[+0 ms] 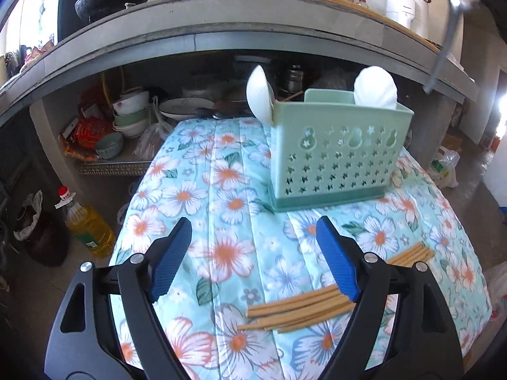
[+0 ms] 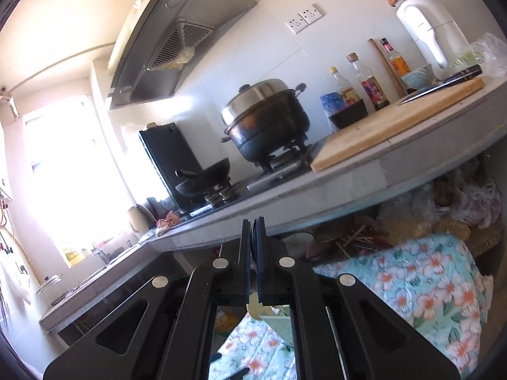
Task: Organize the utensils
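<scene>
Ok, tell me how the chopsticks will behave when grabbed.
The chopsticks look thin, stiff and light. They lie as a loose bundle on the soft cloth, so some may roll or slip out. The open left gripper probably cannot take them all at once.

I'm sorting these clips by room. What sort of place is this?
A home kitchen, most likely: a range hood hangs over a stove carrying a lidded pot and a wok, sauce bottles line the counter, and bowls are stacked on the shelf beneath.
</scene>
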Tool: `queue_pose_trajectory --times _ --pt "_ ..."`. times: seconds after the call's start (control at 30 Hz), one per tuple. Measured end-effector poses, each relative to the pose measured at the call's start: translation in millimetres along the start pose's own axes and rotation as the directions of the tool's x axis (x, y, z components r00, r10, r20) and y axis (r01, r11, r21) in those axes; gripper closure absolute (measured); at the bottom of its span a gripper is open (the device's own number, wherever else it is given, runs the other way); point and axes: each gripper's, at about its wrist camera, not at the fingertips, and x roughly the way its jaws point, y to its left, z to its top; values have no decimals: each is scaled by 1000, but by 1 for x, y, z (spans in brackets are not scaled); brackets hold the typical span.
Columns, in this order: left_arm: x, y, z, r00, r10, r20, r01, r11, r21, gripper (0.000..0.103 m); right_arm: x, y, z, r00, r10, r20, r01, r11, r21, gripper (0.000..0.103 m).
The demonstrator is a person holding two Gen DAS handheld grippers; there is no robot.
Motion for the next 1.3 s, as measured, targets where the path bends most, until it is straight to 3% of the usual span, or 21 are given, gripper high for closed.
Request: queue_pose_trajectory --times 0.2,0.47,0.57,0.83,0.97,1.07,1.3 --pt "0 -7 -7 1000 -31 1 31 999 35 22 52 -14 -7 997 -19 -77 22 999 33 100" --pt "4 -7 -13 999 -49 -14 50 998 25 21 80 -60 -53 968 -149 -202 167 983 73 99" --pt "6 -6 -15 999 -47 -23 47 999 26 21 71 -64 -67 953 -205 -225 219 975 38 96" --pt "9 -11 -16 999 -33 -33 34 999 34 21 12 -56 -74 947 -278 -161 285 958 18 95" --pt "8 -14 -18 999 -16 -37 18 998 52 21 -23 -60 -93 939 -295 -178 311 948 67 84" --pt "13 -16 -20 998 7 -56 -3 998 66 21 -40 -66 -121 917 -299 -263 335 937 103 77" --pt "35 -40 -29 992 51 -115 -30 985 173 21 -59 -86 -210 819 -306 -486 445 873 201 74"
